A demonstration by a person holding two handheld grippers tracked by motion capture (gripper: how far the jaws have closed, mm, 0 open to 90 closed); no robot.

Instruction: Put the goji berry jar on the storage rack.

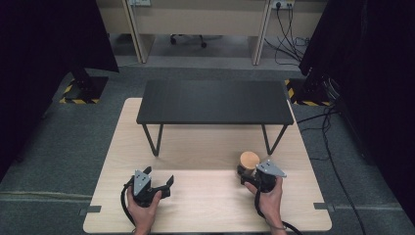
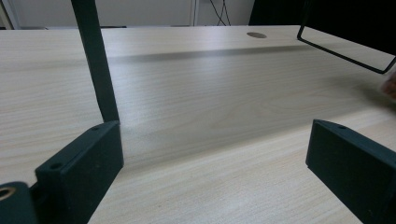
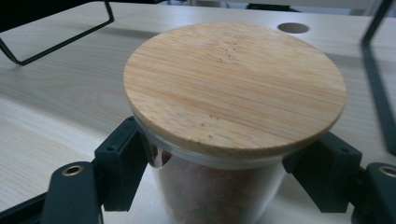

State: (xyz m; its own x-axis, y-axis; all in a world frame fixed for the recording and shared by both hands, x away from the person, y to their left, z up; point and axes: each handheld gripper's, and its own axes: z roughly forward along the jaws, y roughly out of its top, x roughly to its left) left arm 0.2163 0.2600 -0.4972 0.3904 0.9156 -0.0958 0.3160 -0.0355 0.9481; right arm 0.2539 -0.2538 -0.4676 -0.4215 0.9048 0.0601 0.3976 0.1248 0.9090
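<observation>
The glass jar with a round wooden lid stands on the light wooden surface, in the lower right part of the high view, just in front of the right leg of the small black table. In the right gripper view the jar sits between the two black jaws of the right gripper: one jaw presses on its glass wall at the left, the other at the right, both just under the rim of the lid, so the jaws are closed on the jar. Something reddish-brown is inside the jar. The left gripper is in the lower left of the high view, well apart from the jar; its jaws stand wide apart and hold nothing.
</observation>
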